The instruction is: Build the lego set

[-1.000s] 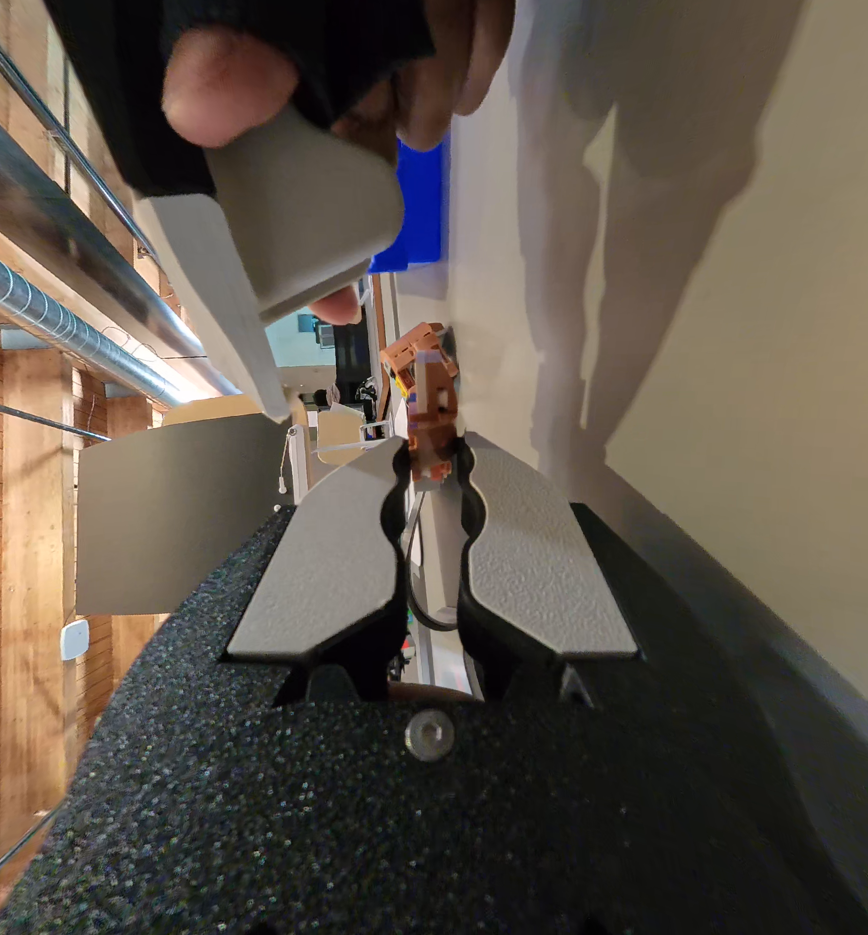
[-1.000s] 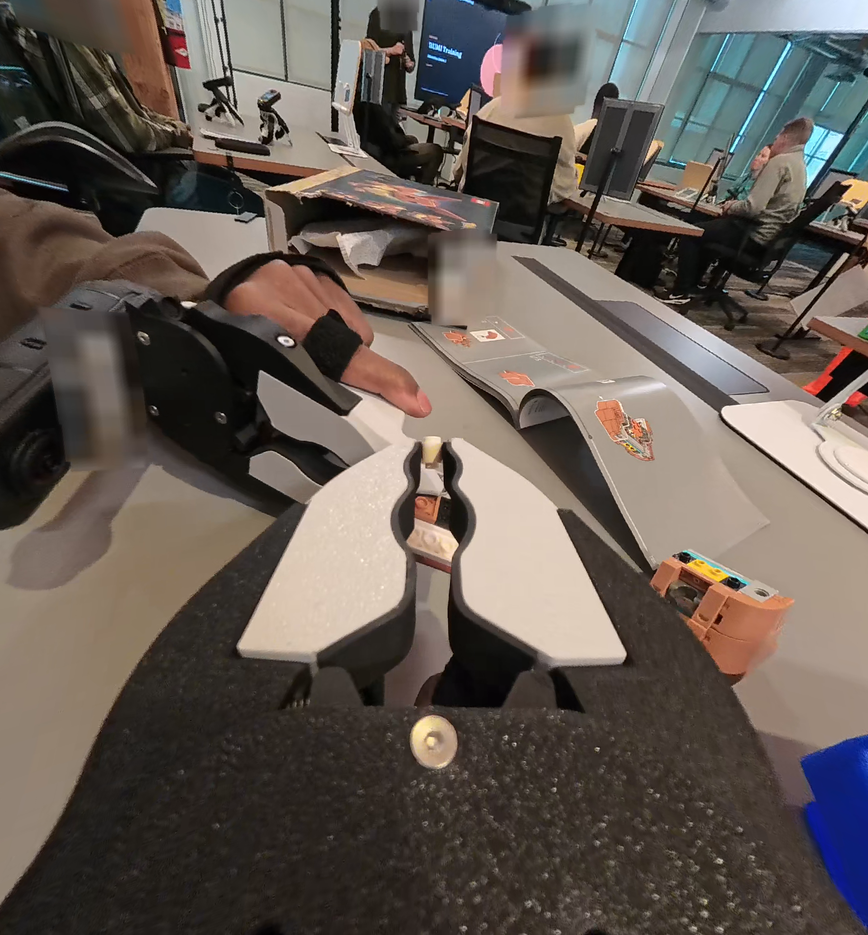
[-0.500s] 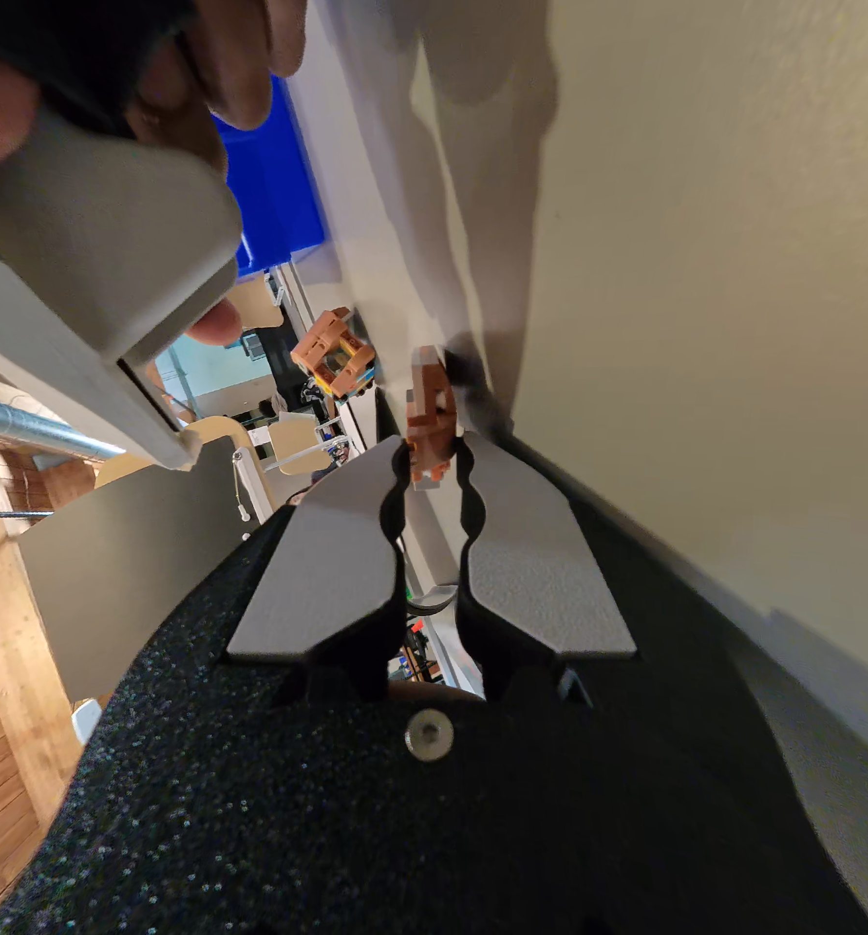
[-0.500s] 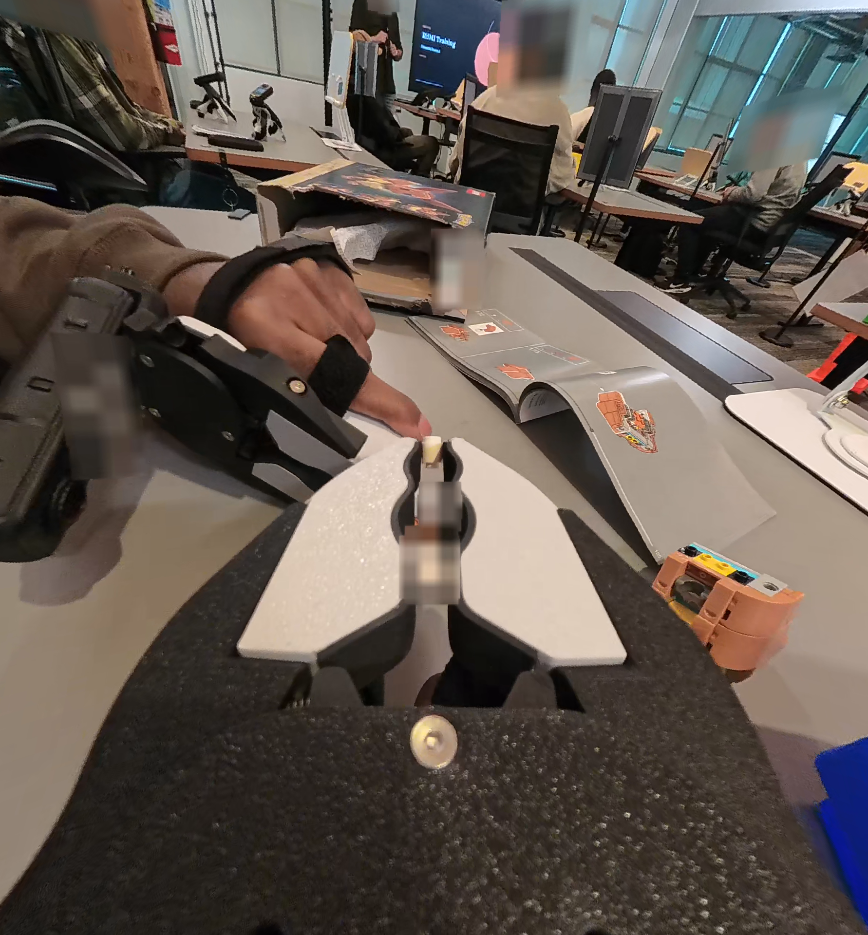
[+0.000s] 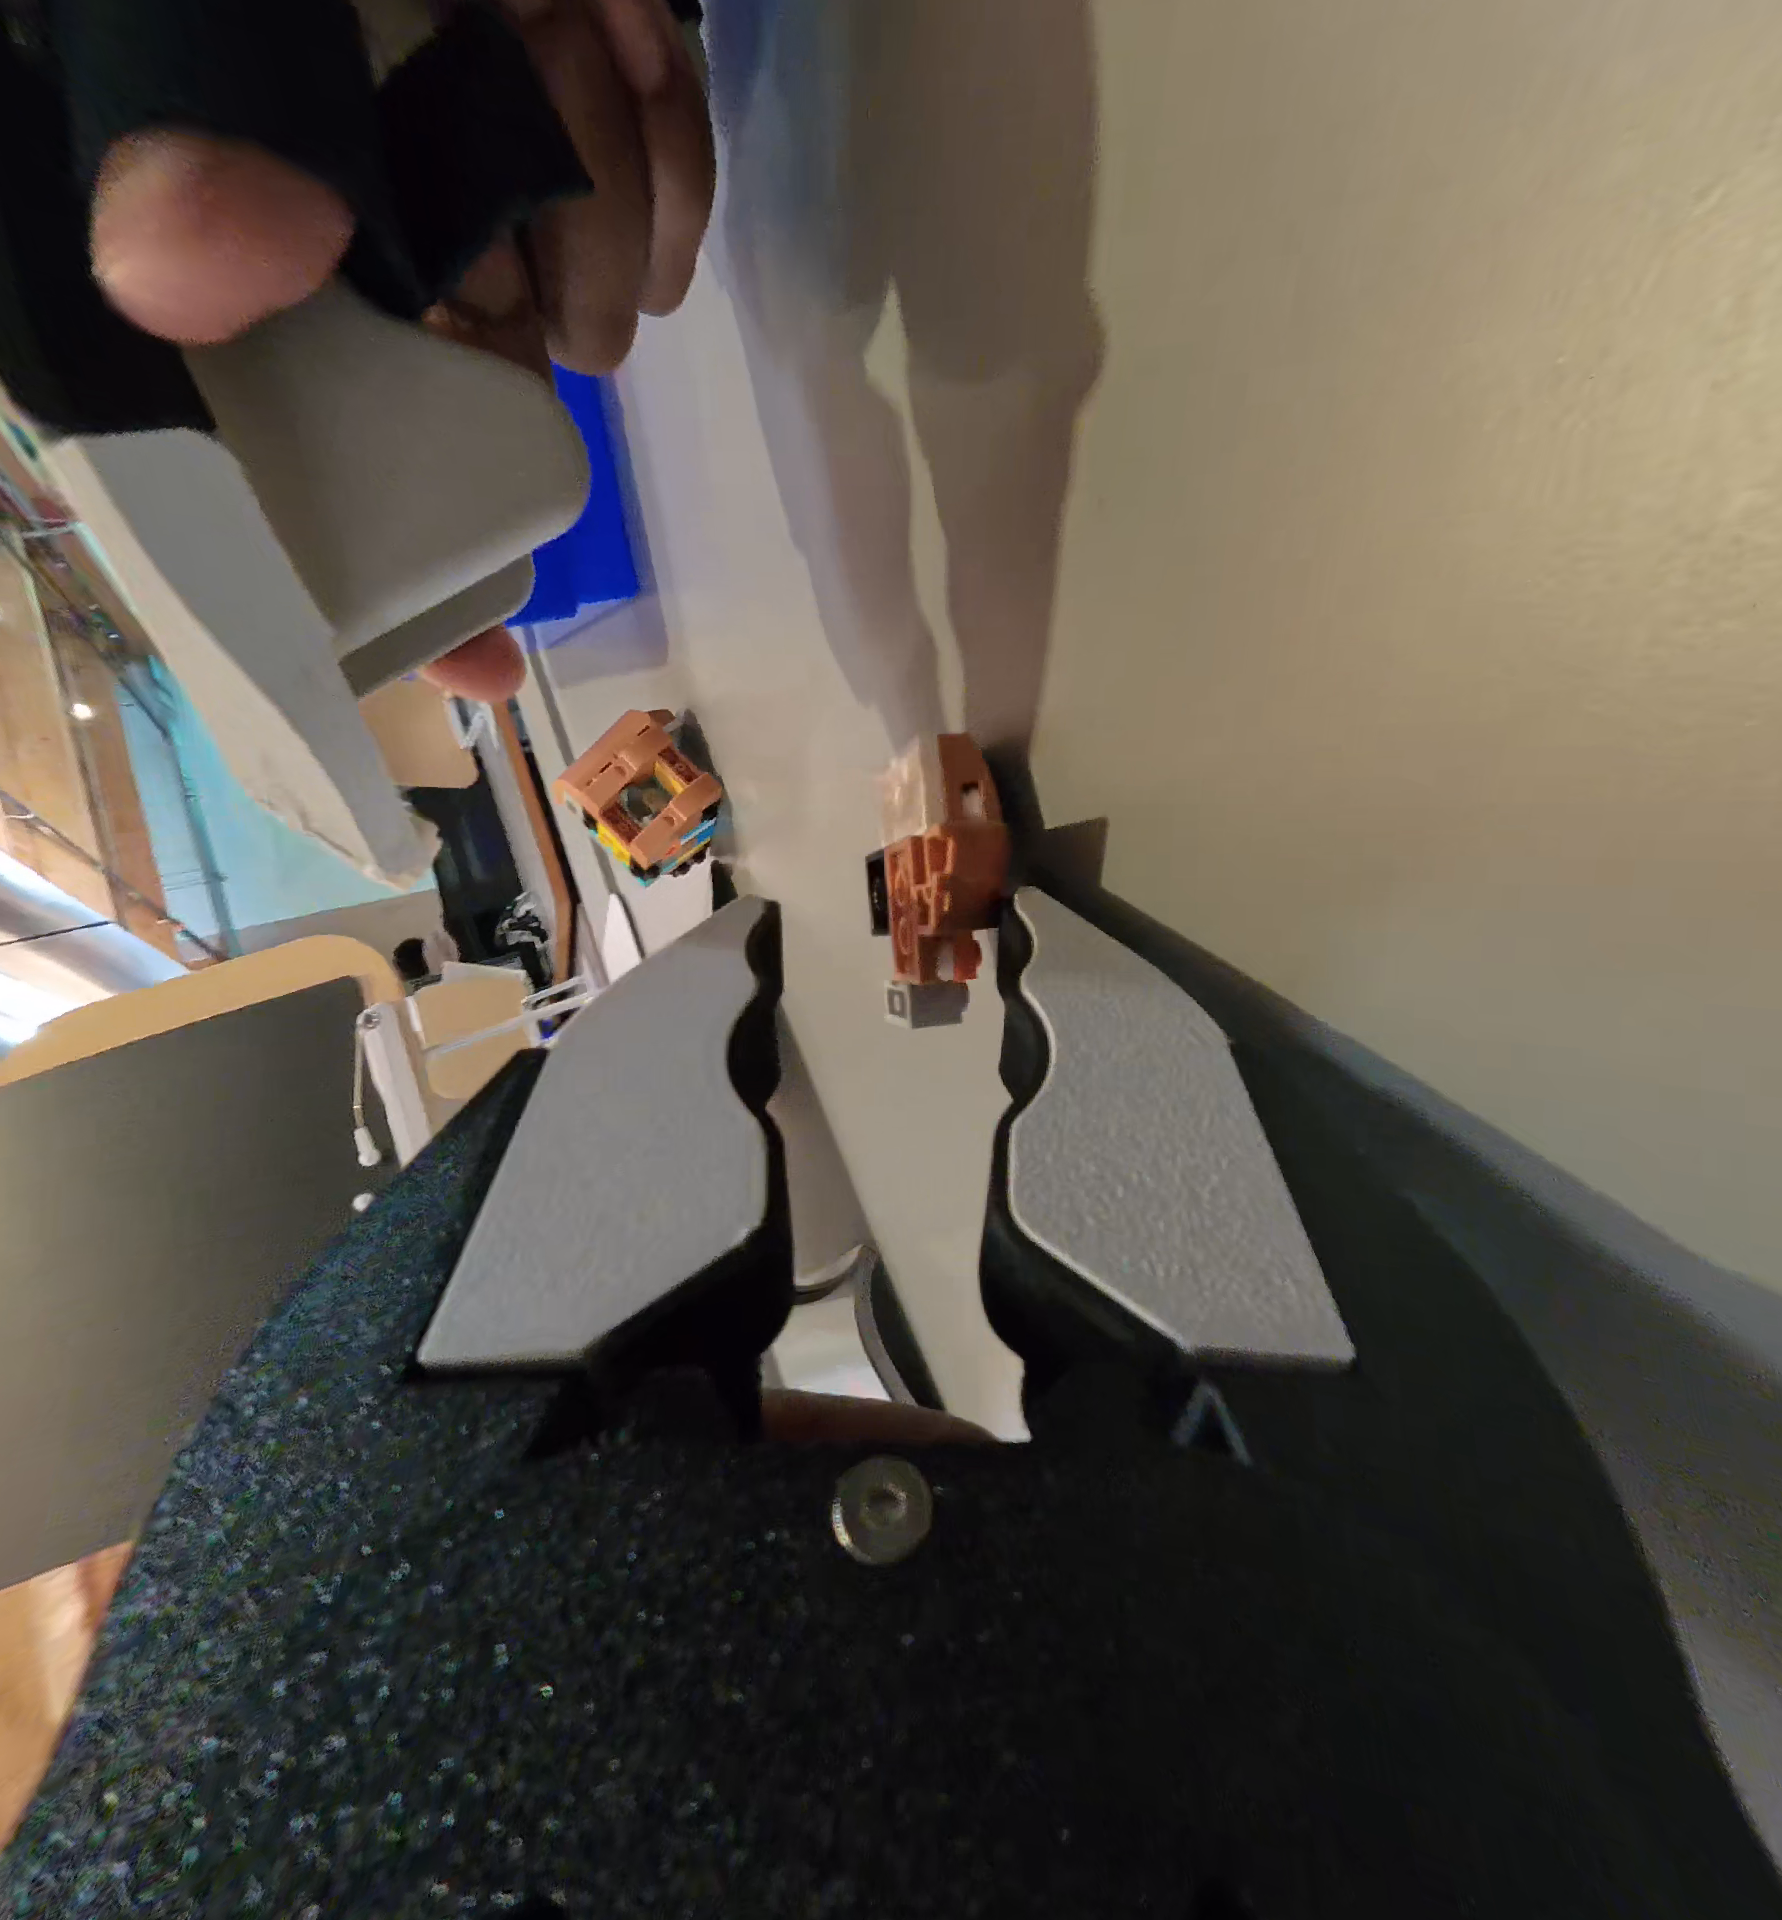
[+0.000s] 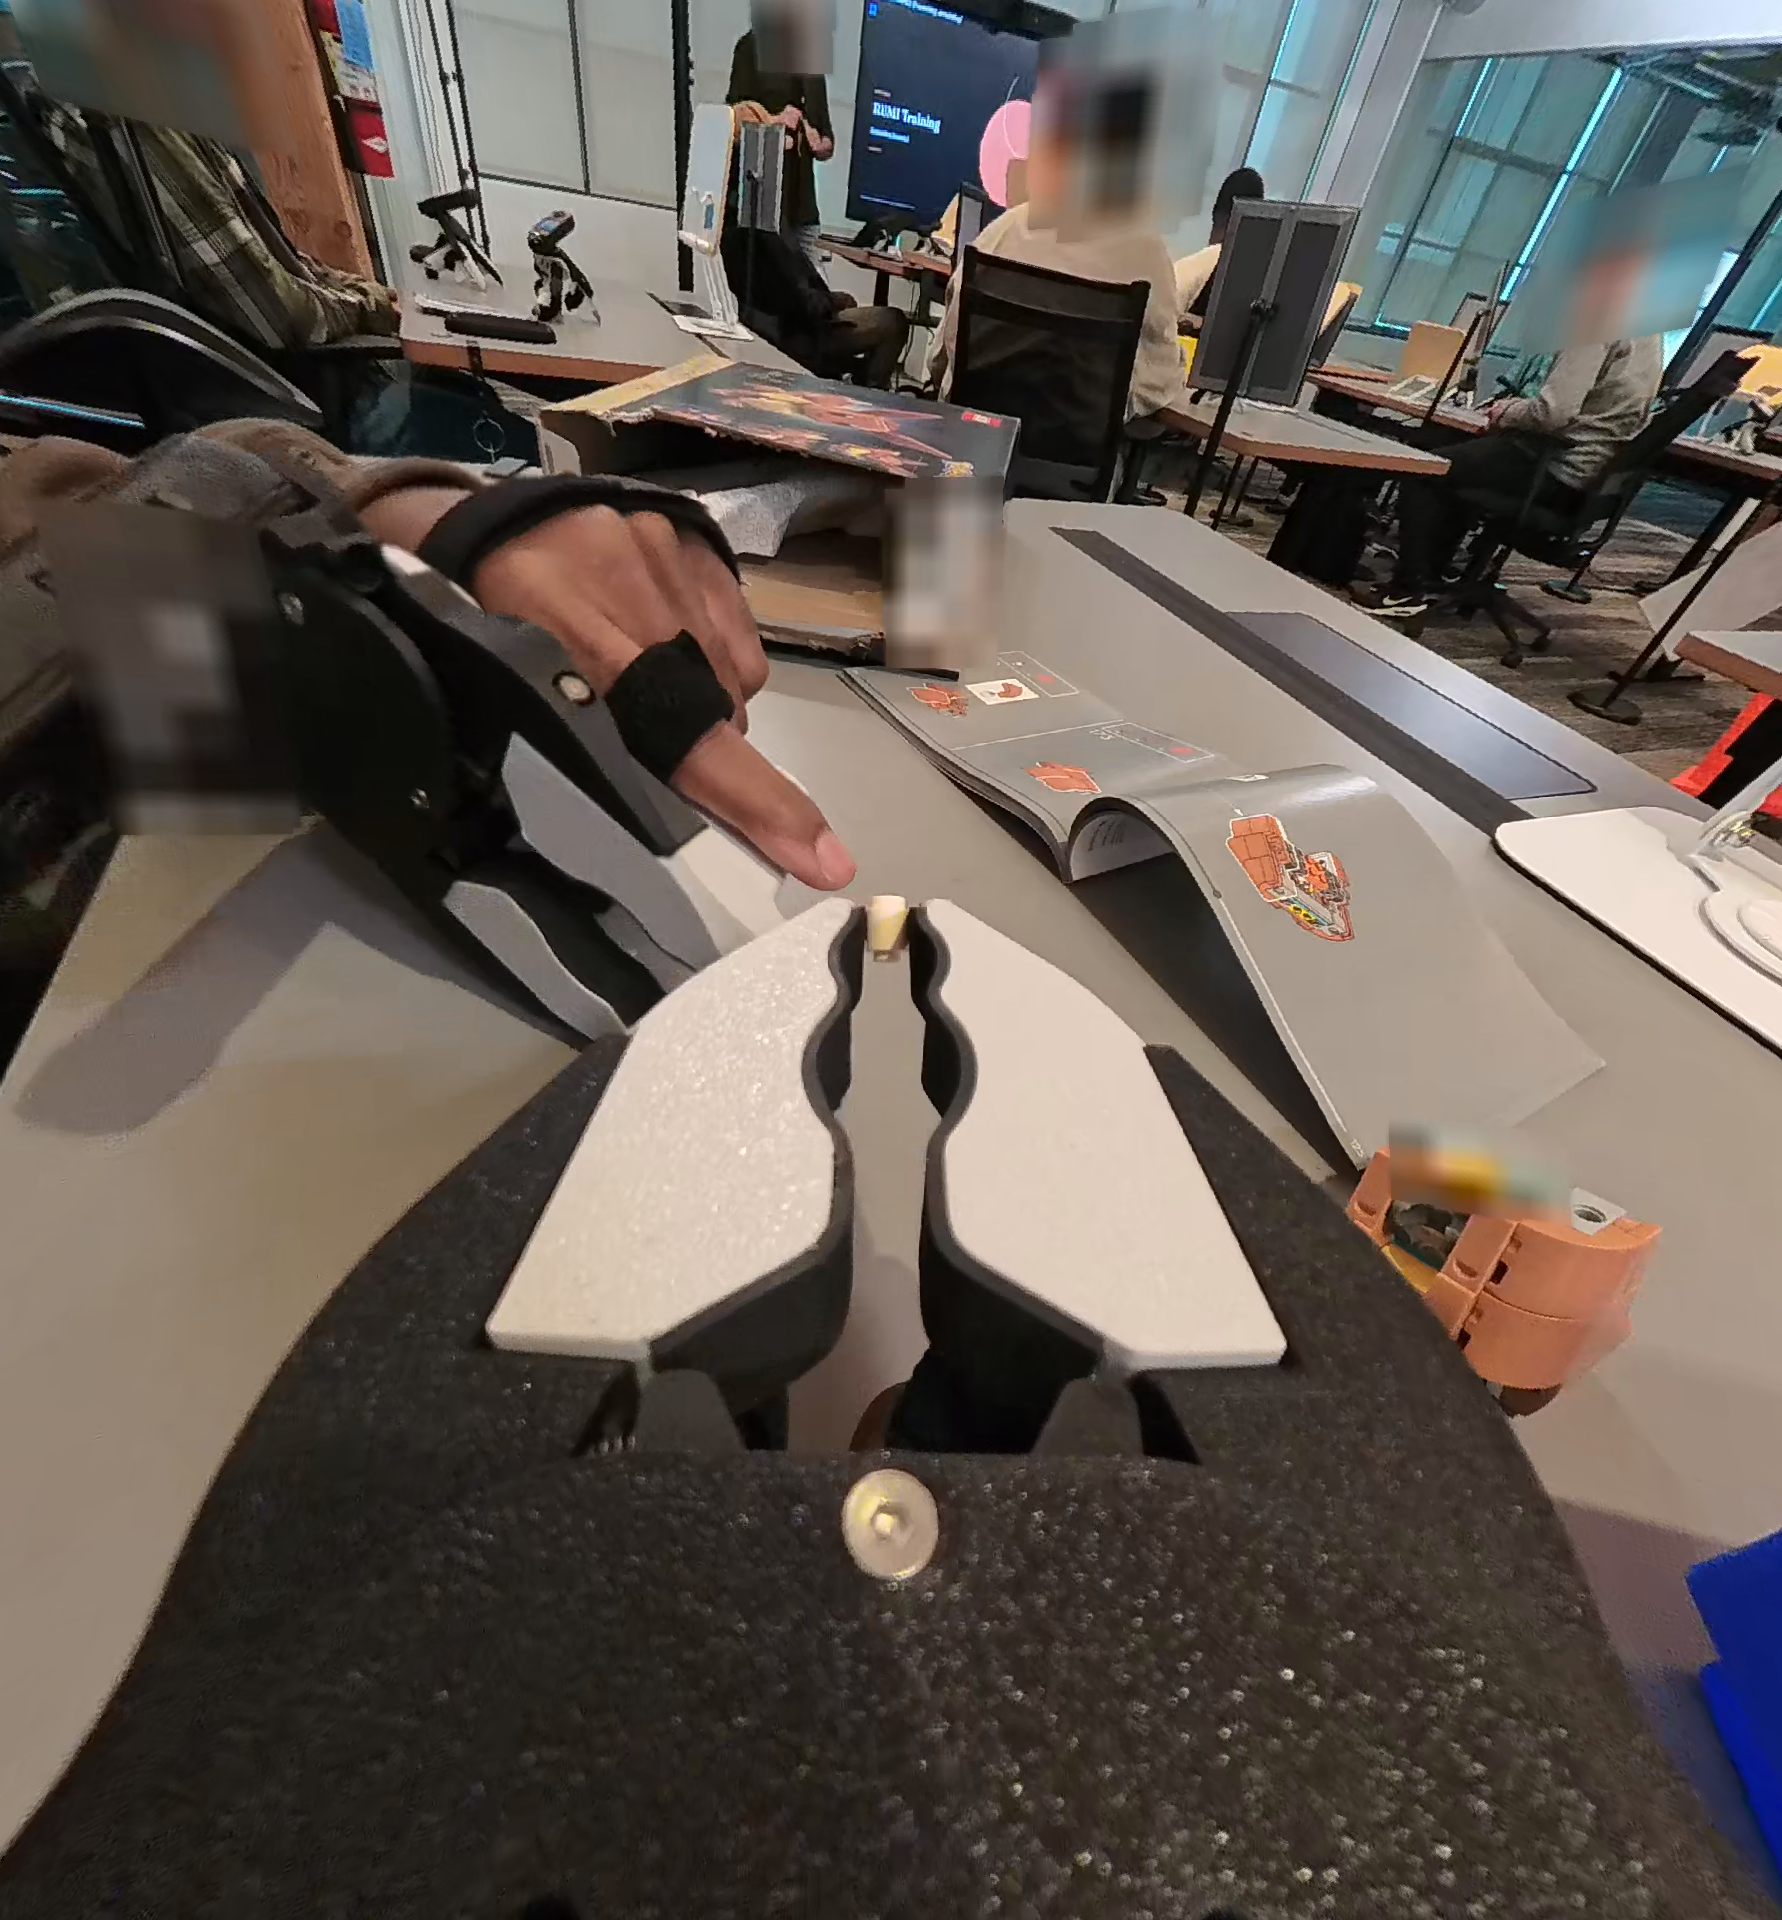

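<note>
Far left of the right wrist view: left gripper (image 6: 596, 935) lying low over the grey table (image 6: 191, 1091), held by a hand (image 6: 617, 623) with a black strap round the extended forefinger; seen from the side here, so spread hard to judge. In its own view, rolled sideways with the table standing as a wall on the right: left gripper (image 5: 887, 925) with fingers spread wide, clamped on nothing; small brown lego assembly (image 5: 934, 862) with a grey brick at its near end resting on the table (image 5: 1438, 520) just past the tips, close to the right-hand finger, contact not clear. Centre of the right wrist view: right gripper (image 6: 887, 920) with tips drawn nearly together, pinching a small cream lego piece (image 6: 886, 923) just above the table, a little short of the forefinger's tip. Behind, opened cardboard box (image 6: 793, 436). Right of centre: open instruction booklet (image 6: 1282, 883), one page curling up. Further right, near the table's edge: larger tan lego build (image 6: 1500, 1268), partly under a mosaic patch; the same build (image 5: 648, 795) in the left wrist view, well apart from the brown assembly. Bottom right corner: blue bin (image 6: 1780, 1704). Upper left of the left wrist view: right gripper's grey finger (image 5: 388, 488) and the hand gripping it.
</note>
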Demonstrator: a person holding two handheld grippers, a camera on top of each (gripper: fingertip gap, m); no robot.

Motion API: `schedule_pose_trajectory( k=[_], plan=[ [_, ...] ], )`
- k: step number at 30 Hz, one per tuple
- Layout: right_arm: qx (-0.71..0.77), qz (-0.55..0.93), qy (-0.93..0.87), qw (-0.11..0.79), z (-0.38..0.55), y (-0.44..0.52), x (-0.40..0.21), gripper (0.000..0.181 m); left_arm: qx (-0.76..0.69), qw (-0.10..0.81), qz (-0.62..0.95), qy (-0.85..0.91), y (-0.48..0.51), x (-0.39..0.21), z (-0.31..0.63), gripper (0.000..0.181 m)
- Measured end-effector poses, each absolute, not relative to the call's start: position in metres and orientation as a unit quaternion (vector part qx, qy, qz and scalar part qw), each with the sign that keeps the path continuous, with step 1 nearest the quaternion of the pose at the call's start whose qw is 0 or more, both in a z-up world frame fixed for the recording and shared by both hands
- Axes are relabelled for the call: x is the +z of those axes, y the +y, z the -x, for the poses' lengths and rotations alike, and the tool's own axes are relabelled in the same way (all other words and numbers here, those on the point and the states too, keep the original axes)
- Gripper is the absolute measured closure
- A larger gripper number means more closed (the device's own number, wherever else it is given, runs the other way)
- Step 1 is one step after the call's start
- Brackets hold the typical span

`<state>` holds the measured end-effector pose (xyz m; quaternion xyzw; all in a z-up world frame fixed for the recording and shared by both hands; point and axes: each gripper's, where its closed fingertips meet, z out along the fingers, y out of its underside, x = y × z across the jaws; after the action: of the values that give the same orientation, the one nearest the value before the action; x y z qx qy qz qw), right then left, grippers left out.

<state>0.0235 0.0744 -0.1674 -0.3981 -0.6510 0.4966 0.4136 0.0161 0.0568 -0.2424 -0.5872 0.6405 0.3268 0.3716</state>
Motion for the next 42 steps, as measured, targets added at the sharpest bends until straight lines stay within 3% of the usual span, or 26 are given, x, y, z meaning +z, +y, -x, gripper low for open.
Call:
schedule_pose_trajectory(
  k=[21,24,26,28,35,42],
  plan=[
    [0.523,0.386,-0.645,0.401,-0.026,0.070,-0.163,0.173,0.084,0.344,0.744,0.566,0.007,-0.234,-0.001,0.117],
    [0.556,0.359,-0.638,0.395,-0.031,0.061,-0.155,0.173,0.041,0.450,0.743,0.494,0.020,-0.194,-0.004,0.124],
    [0.581,0.326,-0.630,0.399,-0.036,0.052,-0.146,0.173,-0.036,0.514,0.743,0.428,0.029,-0.167,-0.013,0.140],
    [0.616,0.289,-0.613,0.401,-0.043,0.043,-0.134,0.173,-0.132,0.556,0.731,0.373,0.033,-0.149,-0.028,0.143],
    [0.753,0.250,-0.521,0.315,-0.058,0.030,-0.102,0.173,-0.388,0.573,0.676,0.256,0.038,-0.129,-0.064,0.148],
    [0.835,0.268,-0.429,0.216,-0.057,0.041,-0.088,0.173,-0.513,0.603,0.589,0.160,0.040,-0.101,-0.055,0.159]
  ],
)
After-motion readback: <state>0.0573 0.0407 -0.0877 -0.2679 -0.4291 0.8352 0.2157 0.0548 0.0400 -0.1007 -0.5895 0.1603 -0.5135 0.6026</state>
